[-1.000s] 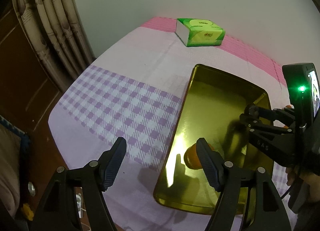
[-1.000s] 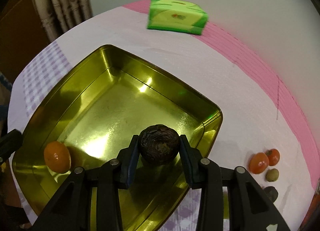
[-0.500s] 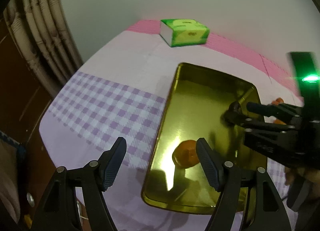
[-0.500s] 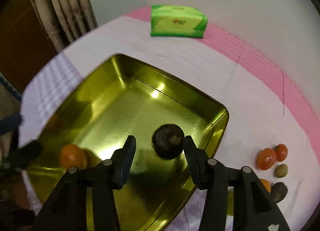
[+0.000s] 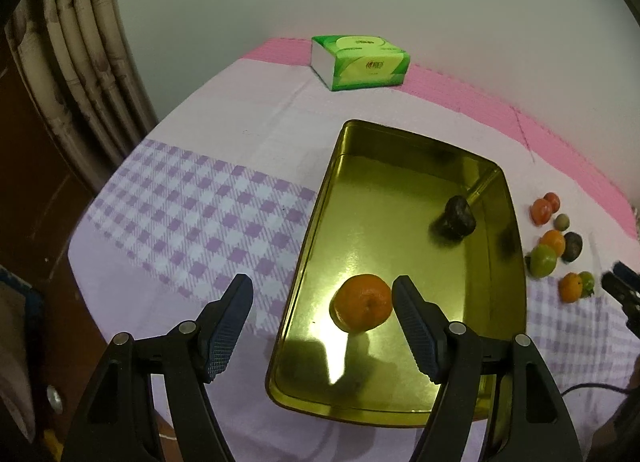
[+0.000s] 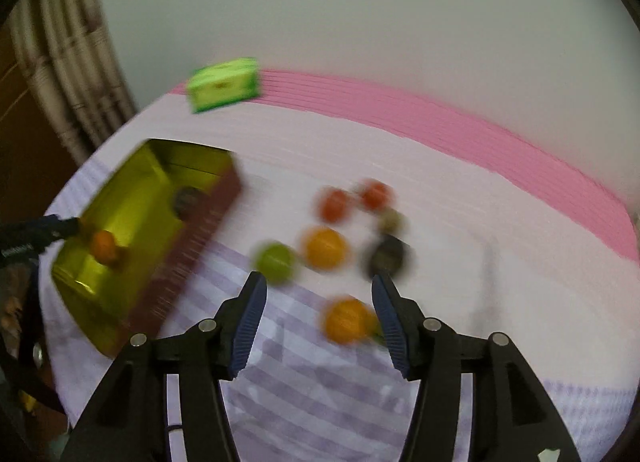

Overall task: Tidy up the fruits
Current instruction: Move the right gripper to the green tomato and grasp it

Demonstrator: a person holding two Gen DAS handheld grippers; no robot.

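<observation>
A gold metal tray [image 5: 400, 408] [image 6: 132, 197] lies on the tablecloth. It holds an orange tangerine [image 5: 362, 302] [image 6: 103, 246] and a dark wrinkled fruit [image 5: 458, 217] [image 6: 187, 199]. My left gripper [image 5: 322, 326] is open and empty above the tray's near end, with the tangerine by its right finger. My right gripper [image 6: 318, 326] is open and empty over the loose fruits right of the tray: a green fruit [image 6: 275, 262], an orange [image 6: 325, 248], a dark fruit [image 6: 387, 256] and another orange [image 6: 346, 320] by its right finger. The right wrist view is blurred.
A green tissue box [image 5: 360, 61] [image 6: 224, 83] stands at the far edge of the table by the wall. Curtains [image 5: 80, 61] hang at the left. Several small fruits [image 5: 554, 242] lie right of the tray. The table's left edge drops off near the checked cloth [image 5: 192, 221].
My right gripper opened, left the dark fruit in the tray, and swung right to the loose fruits. My left gripper drew back a little and stayed open.
</observation>
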